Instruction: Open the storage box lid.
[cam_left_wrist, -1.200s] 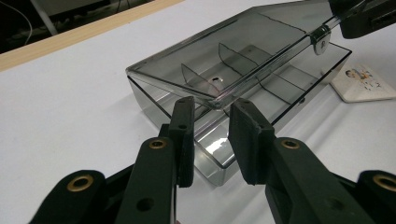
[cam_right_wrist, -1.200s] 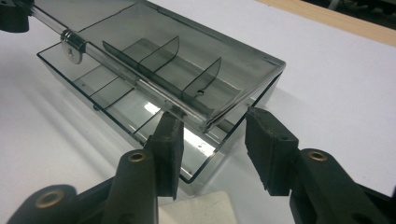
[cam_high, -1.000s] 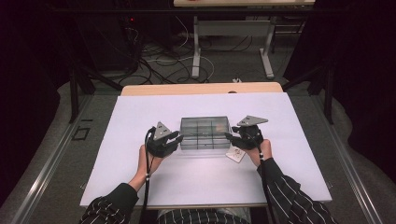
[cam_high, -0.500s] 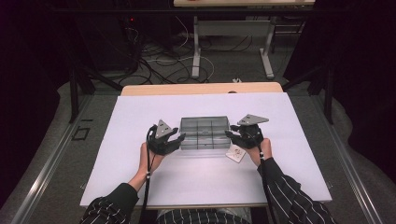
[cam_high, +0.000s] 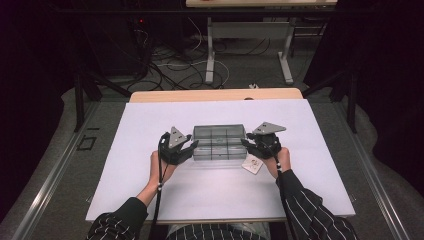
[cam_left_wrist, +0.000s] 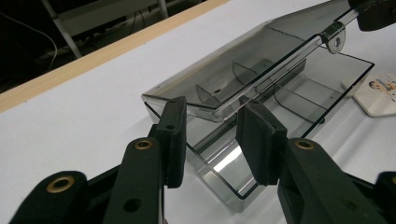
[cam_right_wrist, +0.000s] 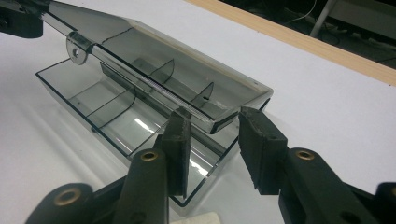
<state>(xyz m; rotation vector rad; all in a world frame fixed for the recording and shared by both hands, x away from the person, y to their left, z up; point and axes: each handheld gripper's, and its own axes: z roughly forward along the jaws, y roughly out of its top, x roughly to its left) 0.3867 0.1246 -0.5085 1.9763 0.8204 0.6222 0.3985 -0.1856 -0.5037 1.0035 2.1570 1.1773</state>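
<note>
Box: smoky clear plastic organizer box (cam_high: 218, 142) with dividers inside, sitting mid-sheet on the white table cover (cam_high: 150, 125); lid (cam_left_wrist: 261, 51) looks partly lifted, tilted up over the tray
Left gripper: left gripper (cam_high: 191, 148) is right at the box's left end; in the left gripper view its pads (cam_left_wrist: 175, 135) straddle the corner of the lid edge, jaws have just been closing a bit; can't tell if they actually pinch the plastic
Right gripper: right gripper (cam_high: 246, 145) is at the box's right end; pads (cam_right_wrist: 180, 149) sit either side of the lid corner, gap visible on one side; contact, can't tell
Card: small printed card (cam_high: 252, 164) lying just beside the box's near right corner, touching nothing else I can see
Table edge: wooden strip (cam_high: 215, 95) beyond the box
</note>
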